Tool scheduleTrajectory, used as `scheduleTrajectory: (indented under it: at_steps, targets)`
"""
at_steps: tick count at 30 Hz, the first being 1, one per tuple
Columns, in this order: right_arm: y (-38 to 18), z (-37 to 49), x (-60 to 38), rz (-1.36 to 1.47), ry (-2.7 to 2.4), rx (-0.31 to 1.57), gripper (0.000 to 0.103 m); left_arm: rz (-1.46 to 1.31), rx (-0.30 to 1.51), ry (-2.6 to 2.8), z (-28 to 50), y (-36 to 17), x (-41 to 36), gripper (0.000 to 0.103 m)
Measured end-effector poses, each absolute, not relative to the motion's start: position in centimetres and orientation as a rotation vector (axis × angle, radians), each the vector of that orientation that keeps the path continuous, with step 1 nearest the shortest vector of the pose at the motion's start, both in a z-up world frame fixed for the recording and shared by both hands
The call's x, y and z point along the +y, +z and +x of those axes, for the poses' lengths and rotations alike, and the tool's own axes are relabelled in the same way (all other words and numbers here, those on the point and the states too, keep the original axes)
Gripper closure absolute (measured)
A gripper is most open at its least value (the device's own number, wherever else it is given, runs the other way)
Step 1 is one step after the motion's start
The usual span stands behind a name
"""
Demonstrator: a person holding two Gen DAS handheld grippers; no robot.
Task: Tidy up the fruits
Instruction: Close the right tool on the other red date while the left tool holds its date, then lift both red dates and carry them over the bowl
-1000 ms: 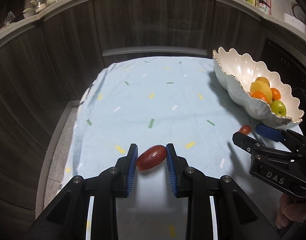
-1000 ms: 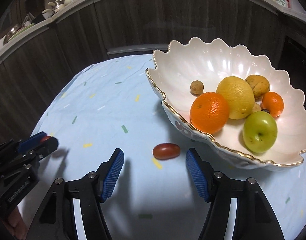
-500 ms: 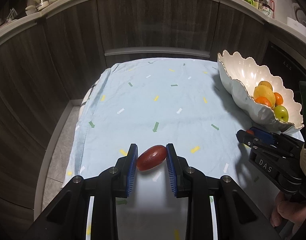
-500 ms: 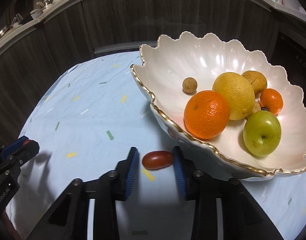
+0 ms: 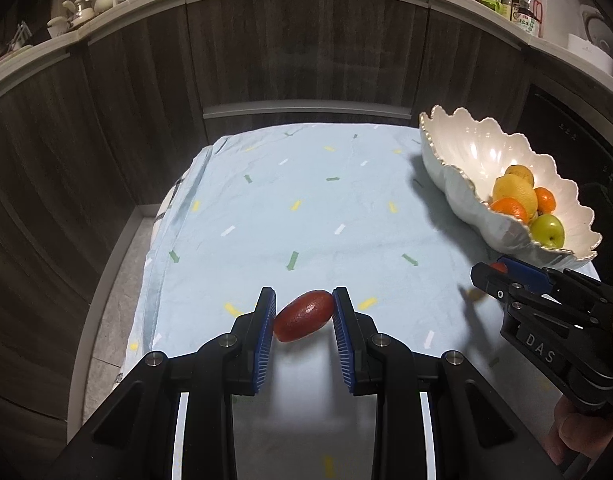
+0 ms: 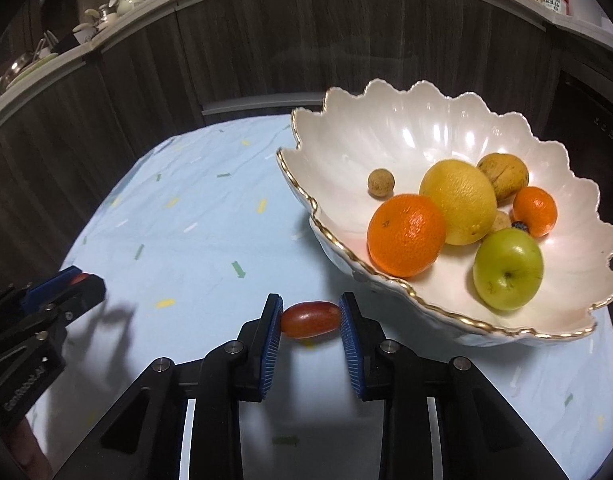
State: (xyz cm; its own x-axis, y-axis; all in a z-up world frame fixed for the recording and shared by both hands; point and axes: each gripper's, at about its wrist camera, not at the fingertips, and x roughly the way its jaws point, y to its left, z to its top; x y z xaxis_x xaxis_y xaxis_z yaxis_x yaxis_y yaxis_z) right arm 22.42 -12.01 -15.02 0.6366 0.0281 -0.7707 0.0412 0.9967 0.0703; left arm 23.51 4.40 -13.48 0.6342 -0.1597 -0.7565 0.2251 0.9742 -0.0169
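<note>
Now we hold a small red fruit in each tool. Our left tool (image 5: 304,314) pinches a dark red oval fruit (image 5: 303,315) between its blue pads, lifted a little above the pale blue cloth (image 5: 306,208) that covers the counter. Our right tool (image 6: 310,318) has just been closing, and its pads now press on both ends of a red grape tomato (image 6: 310,319), which lies crosswise between them just beside the near rim of the white scalloped bowl (image 6: 386,136). Whether that tomato rests on the cloth or hangs just clear of it we cannot quite tell. The bowl stands at the right of the cloth and carries a large orange (image 6: 405,234), a yellow citrus (image 6: 458,201), a green apple (image 6: 508,269), a small mandarin (image 6: 535,211), a brownish fruit (image 6: 503,176) and a small tan round one (image 6: 381,183) set apart from the rest.
</note>
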Motion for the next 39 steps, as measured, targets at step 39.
scheduleTrajectory:
  at_steps: [39]
  targets:
    - [-4.6, 17.7, -22.6, 0.143, -0.107, 0.706, 0.073, 0.159, 0.736, -0.383, 23.0, -5.0, -7.4, 0.074]
